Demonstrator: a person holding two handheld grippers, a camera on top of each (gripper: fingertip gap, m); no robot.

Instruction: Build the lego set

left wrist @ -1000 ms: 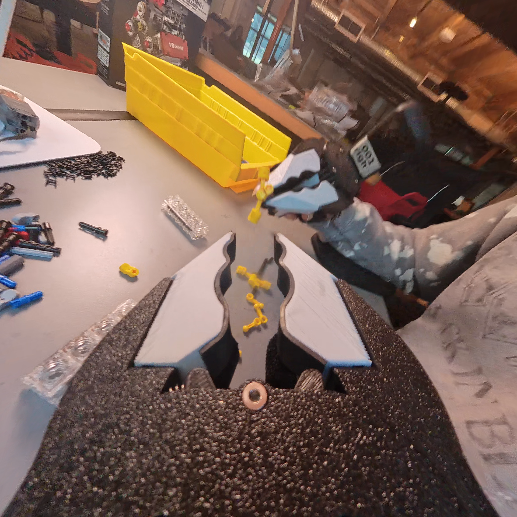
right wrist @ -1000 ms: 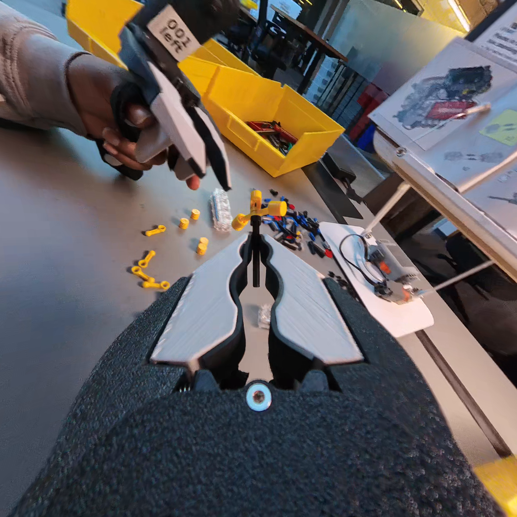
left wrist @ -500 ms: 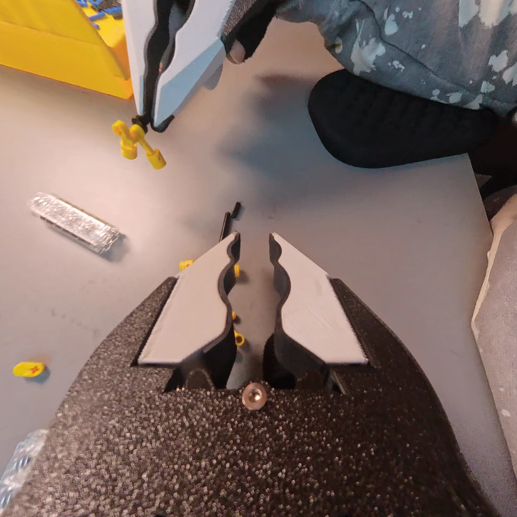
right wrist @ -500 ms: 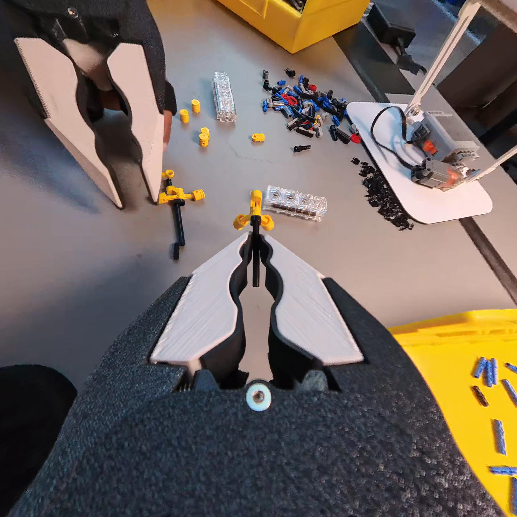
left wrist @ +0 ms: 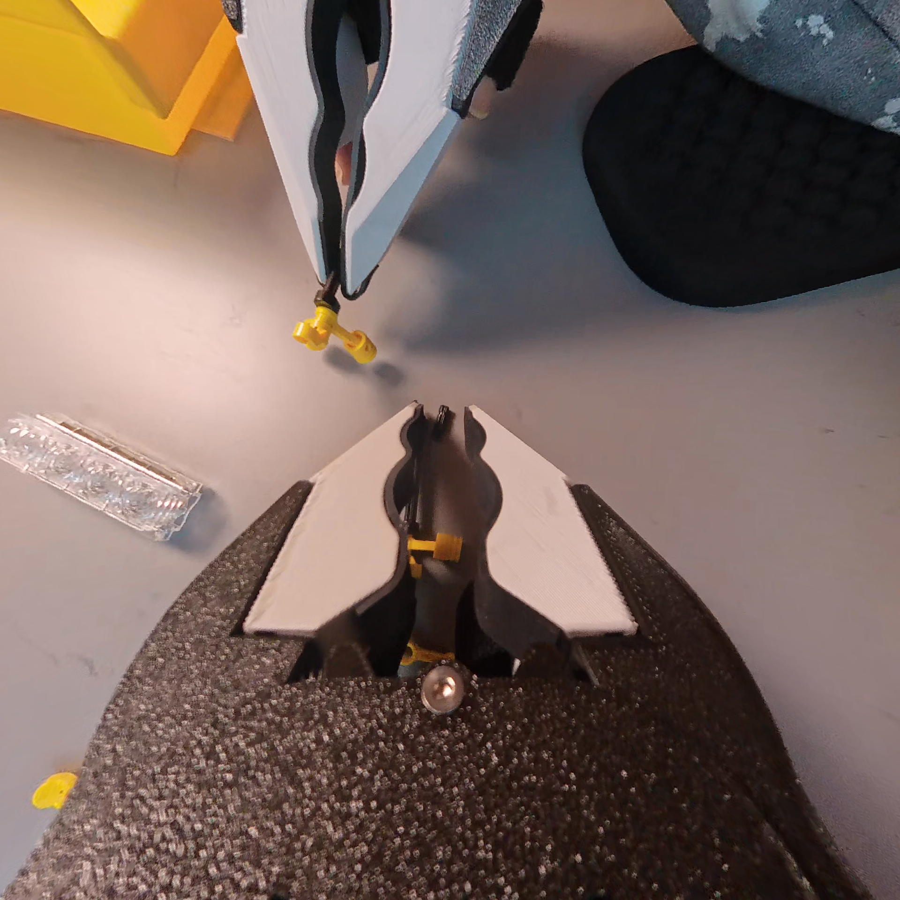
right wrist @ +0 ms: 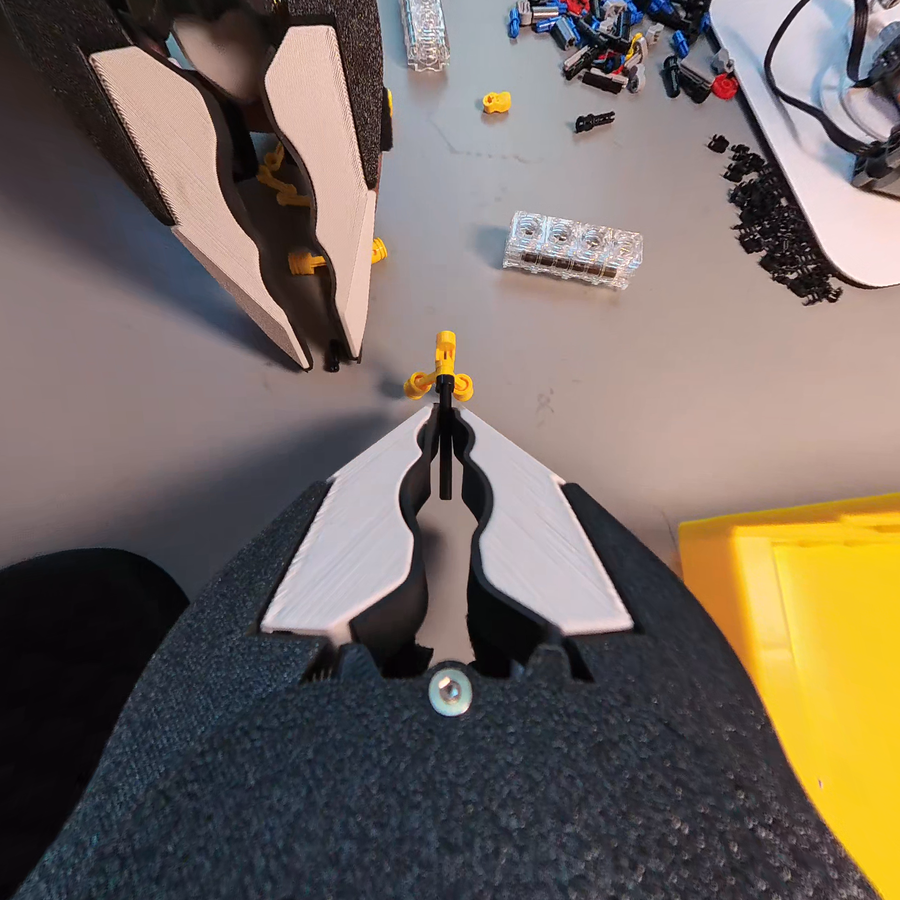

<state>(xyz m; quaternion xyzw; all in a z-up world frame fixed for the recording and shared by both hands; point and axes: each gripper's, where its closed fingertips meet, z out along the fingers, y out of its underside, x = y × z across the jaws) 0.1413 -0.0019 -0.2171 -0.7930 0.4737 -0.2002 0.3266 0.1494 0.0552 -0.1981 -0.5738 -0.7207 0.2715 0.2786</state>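
Observation:
My left gripper [left wrist: 442, 410] is low over the grey table, its jaws a narrow gap apart. They straddle a black axle [left wrist: 441, 420] lying on the table, with a yellow connector [left wrist: 438, 545] on it farther back between the fingers. The left gripper also shows in the right wrist view [right wrist: 332, 361]. My right gripper [right wrist: 445, 410] is shut on a second black axle [right wrist: 444, 458] that carries a yellow connector cluster [right wrist: 440, 375] at its front end. It hangs just above the table, close in front of the left gripper. The right gripper shows in the left wrist view [left wrist: 341, 288] with the cluster [left wrist: 333, 336].
A clear studded brick [right wrist: 574, 248] lies to the right and a second one [right wrist: 426, 34] farther off. Beyond are a pile of small coloured parts [right wrist: 613, 44], black pins [right wrist: 774, 229], and a white board [right wrist: 803, 204] with a wired motor. A yellow bin [right wrist: 803, 657] stands near right. About 10 cm separates my right fingertips from the clear studded brick [right wrist: 574, 248]. Seen from the left wrist view [left wrist: 88, 460] as well.
My left gripper has come down over the black axle and its jaws have narrowed. My right gripper has moved closer with its axle and yellow cluster.

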